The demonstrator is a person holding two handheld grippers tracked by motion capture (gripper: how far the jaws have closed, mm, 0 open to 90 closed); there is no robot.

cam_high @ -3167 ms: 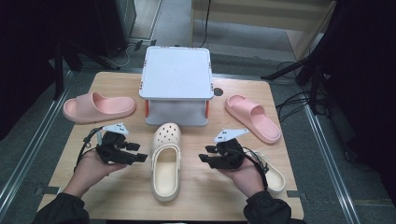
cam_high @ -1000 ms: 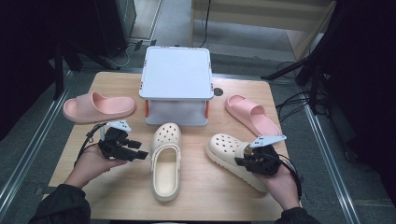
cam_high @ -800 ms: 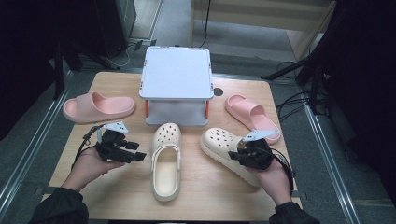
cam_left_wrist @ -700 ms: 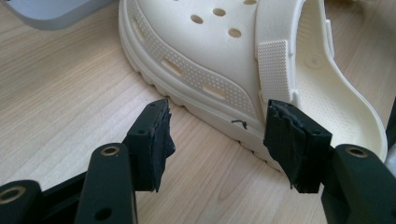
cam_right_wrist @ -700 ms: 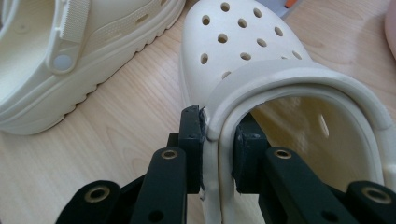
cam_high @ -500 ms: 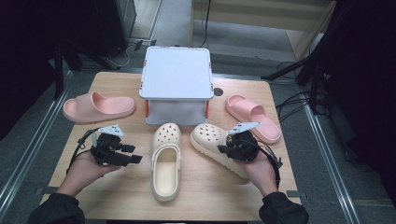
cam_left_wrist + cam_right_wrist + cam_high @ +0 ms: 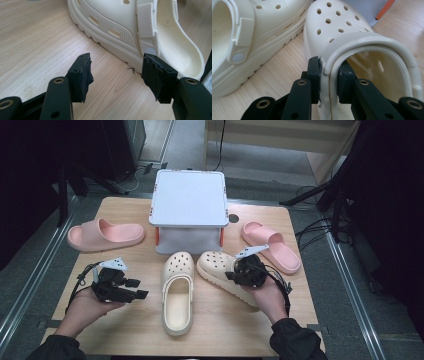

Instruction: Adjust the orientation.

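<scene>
At the middle of the wooden table (image 7: pixel 220 330), pinched the cream perforated foam clog (image 7: pixel 216 269) by its rim in the right gripper (image 7: pixel 231 275), angled at 3 o'clock of the matching cream foam clog (image 7: pixel 177 295). Judged pairing nearly done, with straightening and release yet to do. Held the left gripper (image 7: pixel 137 288) spread and empty at 9 o'clock.

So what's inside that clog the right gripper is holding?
One jaw of the right gripper reaches inside the clog, pinching its side wall. The footbed beyond looks bare; the toe end is covered by the holed upper.
</scene>
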